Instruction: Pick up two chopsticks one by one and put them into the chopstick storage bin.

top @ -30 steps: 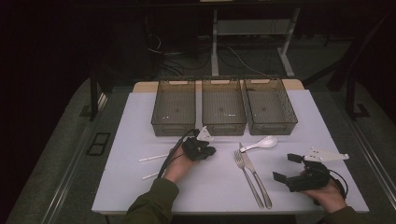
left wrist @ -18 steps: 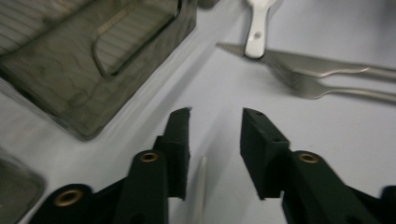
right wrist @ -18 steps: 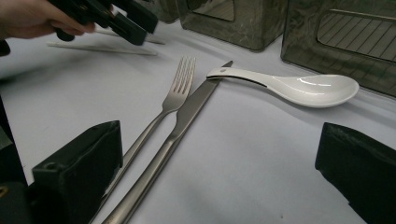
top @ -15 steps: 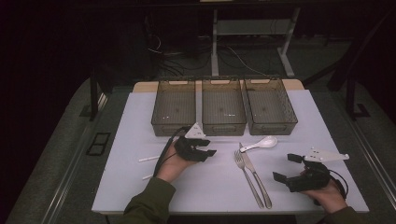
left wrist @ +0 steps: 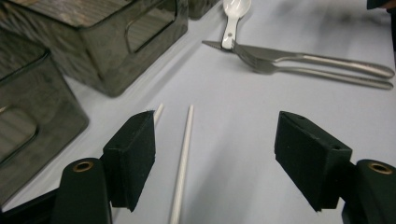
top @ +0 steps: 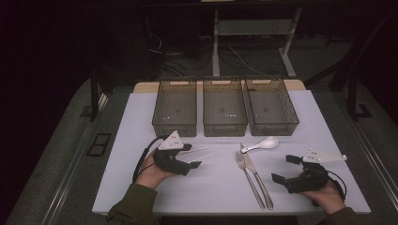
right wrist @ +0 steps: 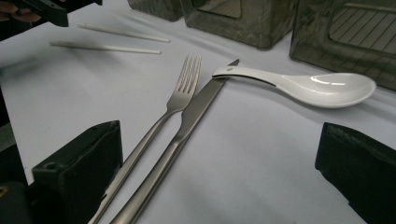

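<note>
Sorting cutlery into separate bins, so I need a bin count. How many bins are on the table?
3, in a row at the table's far edge: left bin, middle bin, right bin. All three look empty, and none seems hidden.

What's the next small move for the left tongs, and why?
Probably lower the left tongs and shut on the nearer chopstick. The jaws have just been opening; they stand apart above the table, with that chopstick lying flat between them, untouched. The second chopstick lies partly behind the left pad.
</note>
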A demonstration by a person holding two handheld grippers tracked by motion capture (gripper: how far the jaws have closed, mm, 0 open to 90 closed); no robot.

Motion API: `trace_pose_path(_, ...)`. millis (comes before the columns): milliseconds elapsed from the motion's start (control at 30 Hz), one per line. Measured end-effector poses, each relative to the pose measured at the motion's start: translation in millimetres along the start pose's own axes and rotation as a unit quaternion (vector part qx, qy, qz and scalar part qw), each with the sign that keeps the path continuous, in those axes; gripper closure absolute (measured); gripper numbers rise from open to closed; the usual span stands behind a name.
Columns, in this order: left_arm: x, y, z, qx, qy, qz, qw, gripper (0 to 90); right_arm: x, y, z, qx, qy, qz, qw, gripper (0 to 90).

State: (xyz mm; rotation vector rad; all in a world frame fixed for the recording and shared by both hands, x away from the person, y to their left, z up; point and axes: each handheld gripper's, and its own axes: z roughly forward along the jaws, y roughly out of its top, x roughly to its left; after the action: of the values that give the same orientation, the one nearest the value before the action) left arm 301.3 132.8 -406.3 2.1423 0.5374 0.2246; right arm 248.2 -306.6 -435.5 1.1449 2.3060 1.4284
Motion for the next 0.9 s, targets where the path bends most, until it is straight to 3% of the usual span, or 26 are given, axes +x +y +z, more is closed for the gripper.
trace_pose_path(167, 1.6, -15.9, -10.7, 0.008, 0.008, -0.009, 0.9999, 28.2, 1.3, -1.8, 8.4, 0.017, -0.001, -0.008, 0.9998, 0.9)
trace_pose_path(367, 6.3, -30.6, -19.4, 0.015, 0.011, -0.019, 0.9996, 33.4, 1.8, -1.3, 10.6, 0.018, -0.004, -0.014, 0.9997, 0.9)
trace_pose_path(500, 9.9, -35.5, -17.7, 0.023, 0.009, -0.026, 0.9994, 43.3, 2.2, -1.1, 11.5, 0.021, -0.003, -0.014, 0.9997, 0.9)
trace_pose_path(700, 13.7, -38.5, -15.0, 0.03, 0.013, -0.019, 0.9993, 62.4, 1.9, -0.8, 11.0, 0.019, -0.004, -0.015, 0.9997, 0.9)
trace_pose_path(900, 19.3, -42.1, -8.4, 0.051, 0.011, -0.019, 0.9985, 73.1, 2.1, -0.7, 10.7, 0.018, -0.003, -0.017, 0.9997, 0.9)
